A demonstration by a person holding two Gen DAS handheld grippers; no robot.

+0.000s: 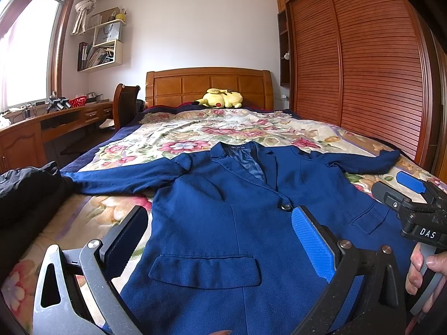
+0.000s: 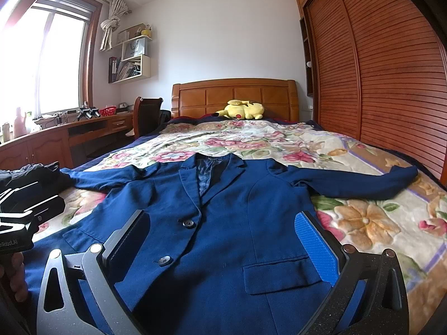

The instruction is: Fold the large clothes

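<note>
A dark blue blazer lies face up and buttoned on the floral bedspread, collar toward the headboard, both sleeves spread sideways. My left gripper is open and empty above the blazer's lower left part, near its flap pocket. My right gripper is open and empty above the blazer, by the two buttons and the right pocket. The right gripper also shows at the right edge of the left wrist view. The left gripper's body shows at the left edge of the right wrist view.
A dark garment lies at the bed's left edge. A yellow plush toy rests by the wooden headboard. A slatted wardrobe runs along the right. A desk and chair stand at left under the window.
</note>
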